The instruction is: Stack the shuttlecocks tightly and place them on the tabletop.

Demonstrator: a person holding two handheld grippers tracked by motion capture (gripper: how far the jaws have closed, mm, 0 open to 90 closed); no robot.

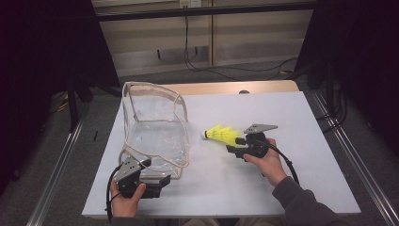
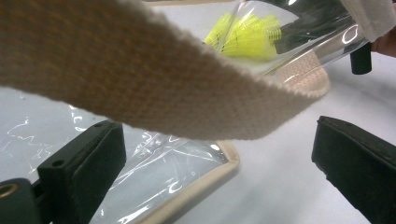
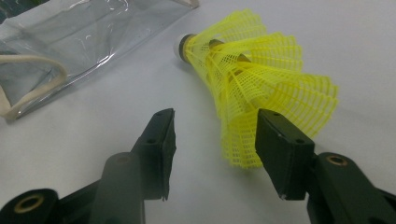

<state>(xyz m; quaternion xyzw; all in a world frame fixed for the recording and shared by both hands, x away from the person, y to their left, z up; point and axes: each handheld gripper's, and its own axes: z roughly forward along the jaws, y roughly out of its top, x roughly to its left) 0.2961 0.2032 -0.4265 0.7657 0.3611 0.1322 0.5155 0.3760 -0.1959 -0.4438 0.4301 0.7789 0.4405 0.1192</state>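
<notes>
A nested stack of yellow mesh shuttlecocks (image 1: 221,134) lies on its side on the white table, its white cork tip pointing left toward the bag. My right gripper (image 1: 235,145) is at the skirt end and stands open. In the right gripper view the skirt of the shuttlecocks (image 3: 261,79) reaches into the gap of the right gripper (image 3: 215,140), close to the right-hand jaw. A clear plastic bag (image 1: 155,132) with beige trim stands open at the left. My left gripper (image 1: 155,172) is open at its near corner. The bag's beige strap (image 2: 140,79) crosses just above the left gripper (image 2: 219,158).
The white table (image 1: 282,113) has bare surface to the right and behind the shuttlecocks. Metal frame rails (image 1: 348,150) run along both sides of the table. Seen through the bag's clear wall are the shuttlecocks (image 2: 247,35). The bag's bottom trim (image 2: 205,184) lies between the left jaws.
</notes>
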